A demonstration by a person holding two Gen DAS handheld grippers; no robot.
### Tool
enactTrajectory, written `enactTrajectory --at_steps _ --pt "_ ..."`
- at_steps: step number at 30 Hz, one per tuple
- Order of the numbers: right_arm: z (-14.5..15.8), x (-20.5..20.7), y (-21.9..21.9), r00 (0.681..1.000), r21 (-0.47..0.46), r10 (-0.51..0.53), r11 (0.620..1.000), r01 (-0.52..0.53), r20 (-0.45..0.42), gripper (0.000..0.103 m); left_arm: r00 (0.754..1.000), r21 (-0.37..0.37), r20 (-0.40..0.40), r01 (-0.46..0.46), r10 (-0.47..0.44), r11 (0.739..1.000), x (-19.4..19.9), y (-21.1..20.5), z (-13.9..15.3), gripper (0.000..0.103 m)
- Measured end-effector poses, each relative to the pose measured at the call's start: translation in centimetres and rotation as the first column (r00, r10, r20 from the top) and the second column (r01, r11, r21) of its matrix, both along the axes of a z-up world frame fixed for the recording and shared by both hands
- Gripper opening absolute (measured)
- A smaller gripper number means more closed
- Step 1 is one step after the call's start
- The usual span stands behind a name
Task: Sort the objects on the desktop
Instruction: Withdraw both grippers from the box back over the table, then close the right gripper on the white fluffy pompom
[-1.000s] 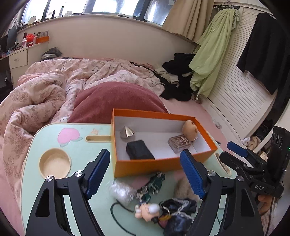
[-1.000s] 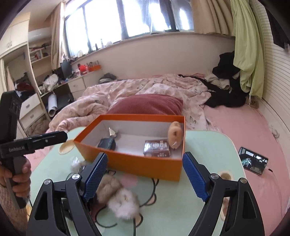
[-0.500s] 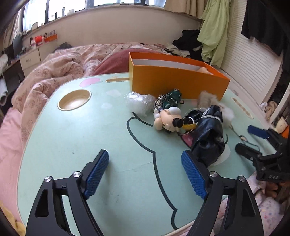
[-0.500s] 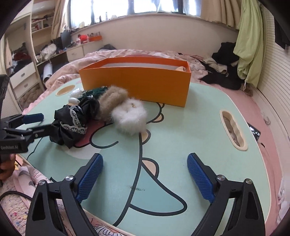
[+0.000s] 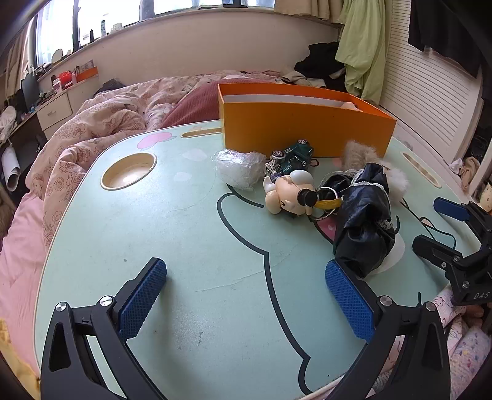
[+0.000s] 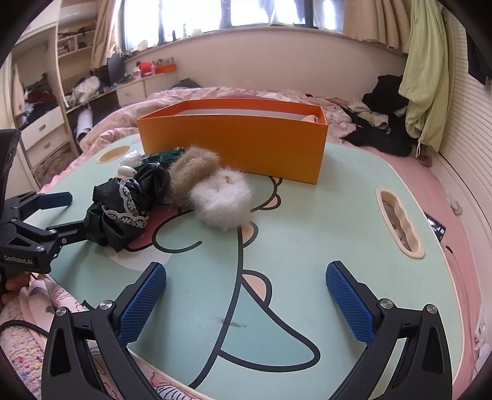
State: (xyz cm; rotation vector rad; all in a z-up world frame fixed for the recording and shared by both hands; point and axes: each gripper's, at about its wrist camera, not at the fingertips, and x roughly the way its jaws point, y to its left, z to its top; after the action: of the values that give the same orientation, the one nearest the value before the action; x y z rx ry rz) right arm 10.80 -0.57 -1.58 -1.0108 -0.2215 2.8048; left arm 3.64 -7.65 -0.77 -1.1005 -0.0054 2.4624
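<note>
Two claws, left (image 5: 246, 295) and right (image 6: 246, 297), just spread wide and empty over the bench (image 5: 184, 246); could easily snag keyring (image 5: 326, 203) plus black cloth (image 5: 363, 221) together, dragging the doll (image 5: 290, 194) off.

Both wrist cameras sit low at the near edge of the desk (image 5: 153, 230), angled down, facing the orange box (image 5: 301, 129) (image 6: 240, 138); both show it and the black cloth (image 5: 363, 221) (image 6: 123, 209) from opposite sides.

Daylight pours in from windows (image 6: 227, 12) on my feeds, panes blown out white. Worktop (image 5: 172, 246) evenly lit, shadows soft, faint sheen. Both views sharp. Heavy fisheye bending, dark vignette in corners.
</note>
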Motion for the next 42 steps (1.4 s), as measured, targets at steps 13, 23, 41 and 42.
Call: enactTrajectory --at_steps 13,23,41,42 --pt "2.8 -5.8 -0.1 0.998 0.003 0.006 1.0 -0.007 0.067 0.084 1.0 0.002 0.002 0.001 -0.001 1.0 -0.1 -0.1 0.0 0.103" --pt "1.3 -3.0 -0.1 0.989 -0.033 0.115 0.993 -0.113 0.096 0.029 1.0 0.002 0.003 0.001 -0.001 1.0 -0.2 0.0 0.1 0.103" --pt "0.6 -2.0 -0.3 0.999 0.051 0.043 0.998 -0.043 -0.002 0.069 1.0 0.001 0.004 0.002 -0.002 1.0 -0.2 -0.1 0.0 0.103" --pt "0.5 -2.0 -0.2 0.998 0.018 0.066 0.998 -0.066 0.0 0.059 1.0 0.001 0.003 0.002 -0.002 1.0 -0.2 -0.1 0.0 0.103"
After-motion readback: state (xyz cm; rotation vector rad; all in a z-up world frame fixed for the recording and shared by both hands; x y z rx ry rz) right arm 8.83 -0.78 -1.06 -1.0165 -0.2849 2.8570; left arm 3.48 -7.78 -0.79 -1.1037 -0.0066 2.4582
